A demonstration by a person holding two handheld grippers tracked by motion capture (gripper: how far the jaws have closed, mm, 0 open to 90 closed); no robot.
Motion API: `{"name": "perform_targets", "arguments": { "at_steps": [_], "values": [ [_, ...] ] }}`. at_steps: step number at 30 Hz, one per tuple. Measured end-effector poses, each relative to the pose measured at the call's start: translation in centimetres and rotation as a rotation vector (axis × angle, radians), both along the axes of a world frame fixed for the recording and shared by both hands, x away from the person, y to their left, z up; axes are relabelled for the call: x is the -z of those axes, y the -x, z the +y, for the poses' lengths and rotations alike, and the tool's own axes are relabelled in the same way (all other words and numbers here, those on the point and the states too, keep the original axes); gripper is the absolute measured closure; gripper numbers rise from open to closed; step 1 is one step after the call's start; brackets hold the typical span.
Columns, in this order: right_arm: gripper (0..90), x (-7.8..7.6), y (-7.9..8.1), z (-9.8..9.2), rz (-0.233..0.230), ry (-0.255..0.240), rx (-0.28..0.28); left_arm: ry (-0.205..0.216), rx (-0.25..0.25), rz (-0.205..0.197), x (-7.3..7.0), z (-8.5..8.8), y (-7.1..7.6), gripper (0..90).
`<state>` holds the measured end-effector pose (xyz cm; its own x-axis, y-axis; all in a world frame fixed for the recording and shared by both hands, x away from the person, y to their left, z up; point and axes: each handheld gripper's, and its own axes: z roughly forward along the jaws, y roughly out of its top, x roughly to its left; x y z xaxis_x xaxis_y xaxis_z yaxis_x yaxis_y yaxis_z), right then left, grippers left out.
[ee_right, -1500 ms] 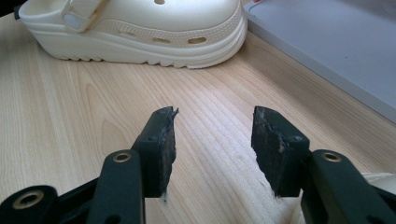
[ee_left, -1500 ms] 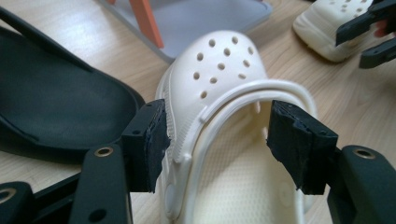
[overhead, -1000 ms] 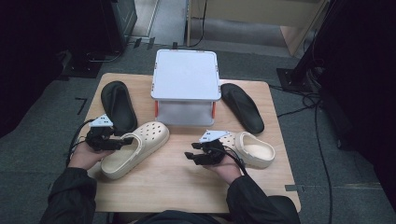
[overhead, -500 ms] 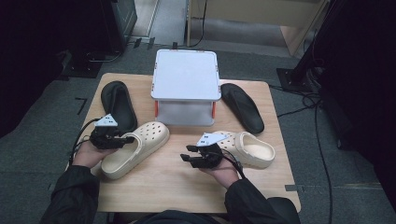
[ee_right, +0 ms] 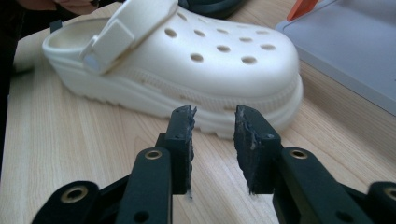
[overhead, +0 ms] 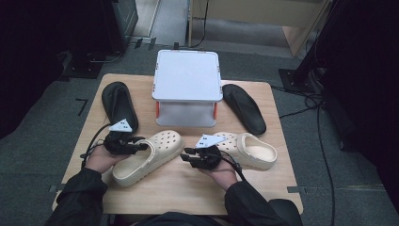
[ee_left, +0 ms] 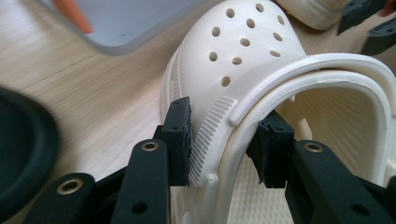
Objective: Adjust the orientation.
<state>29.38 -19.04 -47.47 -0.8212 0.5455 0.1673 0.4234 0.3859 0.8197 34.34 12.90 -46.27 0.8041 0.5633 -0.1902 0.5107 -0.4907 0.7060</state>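
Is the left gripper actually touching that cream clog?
Touching. In the left gripper view, the left gripper straddles the side wall of the cream clog, and both pads press against it, one outside, one inside.

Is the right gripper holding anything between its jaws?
No, the right gripper has only bare wooden table between its jaws, short of the cream perforated foam clog.

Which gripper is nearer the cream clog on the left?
Left. The left gripper has its jaws around the side wall of the left cream clog; the right gripper sits apart from it, past its toe, with nothing between its jaws.
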Motion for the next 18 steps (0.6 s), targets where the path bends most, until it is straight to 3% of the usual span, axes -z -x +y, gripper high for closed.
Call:
{"name": "perform_targets", "arguments": {
  "at_steps": [4, 8, 11, 18],
  "values": [
    [72.1, 0.1, 0.0, 0.3, 0.011, -0.004, 0.009, 0.007, 0.005, 0.022, 0.0, -1.4, 0.3, 61.5],
    [74.9, 0.7, 0.1, 1.0, 0.019, 0.034, 0.006, 0.02, 0.02, 0.039, 0.0, -2.0, 0.4, 59.6],
    [75.2, 1.0, -0.2, 1.2, 0.02, 0.06, 0.019, 0.03, 0.014, 0.051, 0.0, -2.1, 0.4, 58.9],
    [77.4, 1.4, -1.0, 1.1, 0.015, 0.058, 0.051, 0.077, 0.015, 0.102, 0.1, -1.9, 0.2, 54.1]
  ]
}}
